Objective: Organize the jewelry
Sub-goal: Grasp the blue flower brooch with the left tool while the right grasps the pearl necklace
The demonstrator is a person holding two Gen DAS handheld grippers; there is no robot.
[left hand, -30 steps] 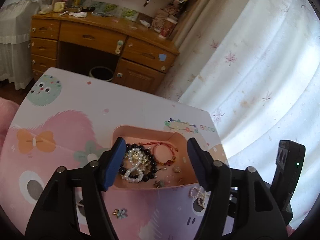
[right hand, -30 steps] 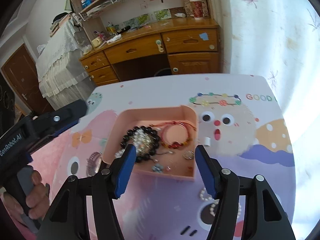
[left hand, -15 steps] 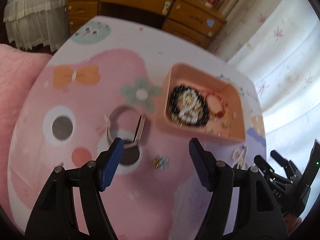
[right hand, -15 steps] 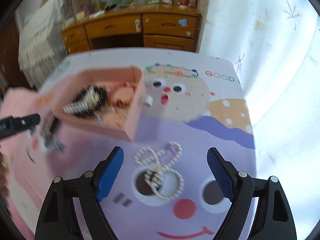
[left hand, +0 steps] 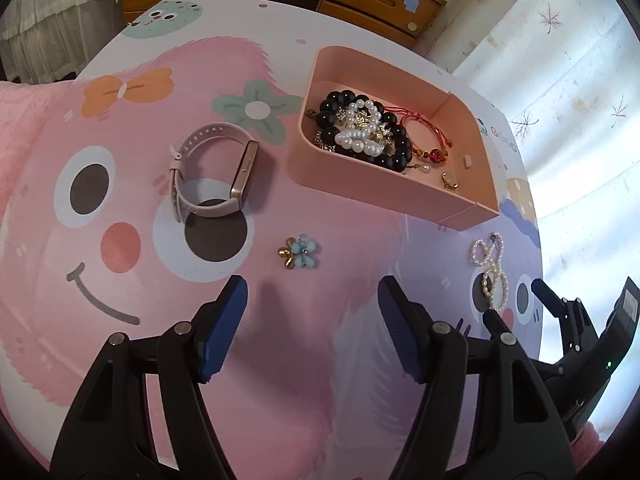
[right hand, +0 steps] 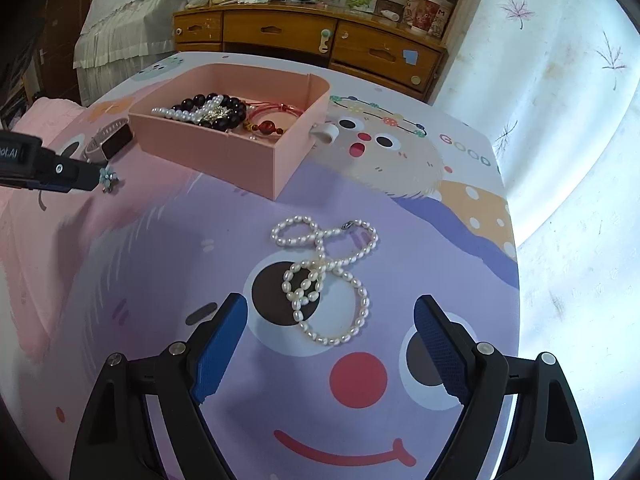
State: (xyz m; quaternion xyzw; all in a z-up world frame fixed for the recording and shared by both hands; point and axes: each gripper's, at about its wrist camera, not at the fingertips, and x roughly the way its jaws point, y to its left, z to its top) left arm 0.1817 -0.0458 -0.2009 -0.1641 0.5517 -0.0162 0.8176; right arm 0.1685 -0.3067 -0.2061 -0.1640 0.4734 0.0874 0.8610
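Both jaws apart (empty) above one pearl necklace (right hand: 326, 280), one flower brooch (left hand: 300, 251), one watch (left hand: 214, 172).

daylight pours in from the right through the pale curtain (right hand: 560, 128), which blows out to near white in both views. the worktop (right hand: 168, 280) is evenly bright, with soft shadows falling left of the pink tray (left hand: 352, 186) and under the jaws. both frames are sharp, with no motion blur. fisheye bending curves the worktop edges, and the corners go black.
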